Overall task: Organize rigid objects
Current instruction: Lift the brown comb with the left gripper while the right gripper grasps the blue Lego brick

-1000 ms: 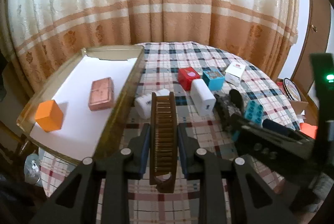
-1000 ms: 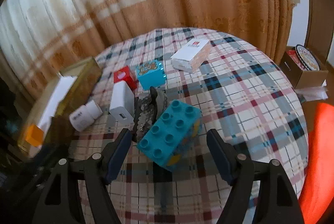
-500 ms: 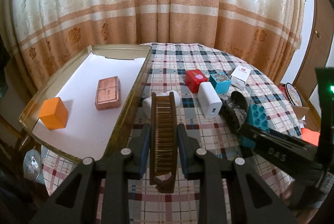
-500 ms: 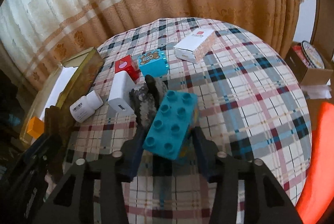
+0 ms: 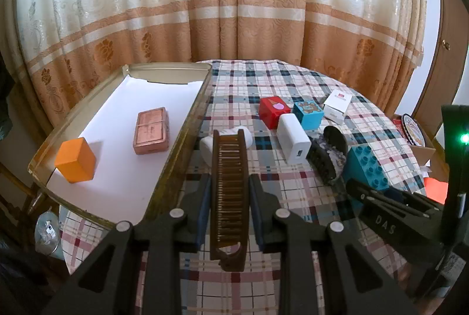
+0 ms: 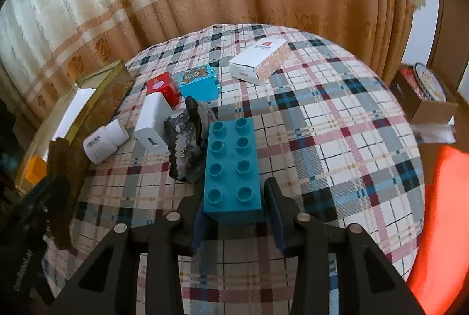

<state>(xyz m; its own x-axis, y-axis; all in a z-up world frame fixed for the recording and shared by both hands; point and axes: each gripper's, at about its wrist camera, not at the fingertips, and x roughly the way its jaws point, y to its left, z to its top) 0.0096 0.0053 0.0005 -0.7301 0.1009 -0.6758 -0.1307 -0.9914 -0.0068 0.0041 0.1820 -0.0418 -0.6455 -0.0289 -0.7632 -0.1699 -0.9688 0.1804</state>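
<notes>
My left gripper [image 5: 229, 197] is shut on a brown comb [image 5: 229, 191] and holds it above the plaid table, just right of the gold tray [image 5: 187, 121]. The tray holds an orange cube [image 5: 76, 160] and a copper tin [image 5: 151, 130]. My right gripper [image 6: 234, 212] is shut on a teal toy brick [image 6: 233, 165], which also shows in the left wrist view [image 5: 366, 167]. A dark hair claw [image 6: 184, 145], white charger [image 6: 154, 125], white bottle [image 6: 104, 143], red box [image 6: 160, 87], blue bear box [image 6: 199, 84] and white carton [image 6: 258, 59] lie on the table.
The round table [image 6: 337, 124] has a plaid cloth and curtains behind it. A cardboard box with a round tin [image 6: 425, 92] stands off the right edge beside something bright red [image 6: 439, 215]. A small bin [image 5: 48, 233] sits on the floor at left.
My right gripper closed on the teal brick, which turned straight between the fingers. My left gripper with the comb has risen, so the table looks farther off.
</notes>
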